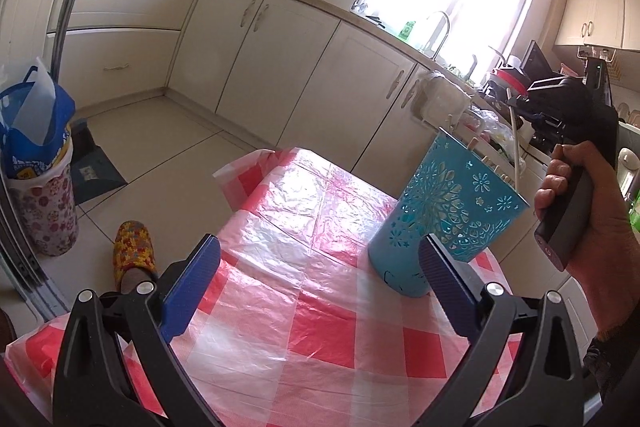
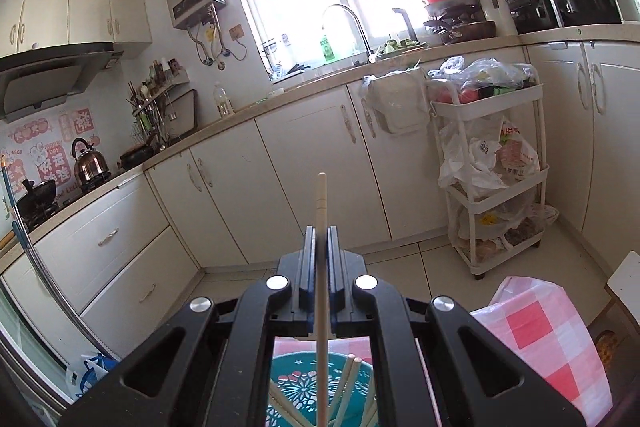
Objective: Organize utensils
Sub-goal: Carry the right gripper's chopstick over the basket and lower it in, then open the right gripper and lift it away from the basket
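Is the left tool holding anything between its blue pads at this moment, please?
No, the left tool is open, with only the checked tablecloth visible between its blue pads.

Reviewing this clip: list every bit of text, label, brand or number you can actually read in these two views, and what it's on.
"AXE": green bottle on the windowsill beside the sink, right wrist view.
"Nice": pink sticker on the wall behind the stove.
Chinese characters on the red and pink wall decals: too stylised and small to read.
Print on the plastic bags in the white cart: blurred.
Blue bag, left wrist view: print unreadable.
Teal utensil holder: patterns only.
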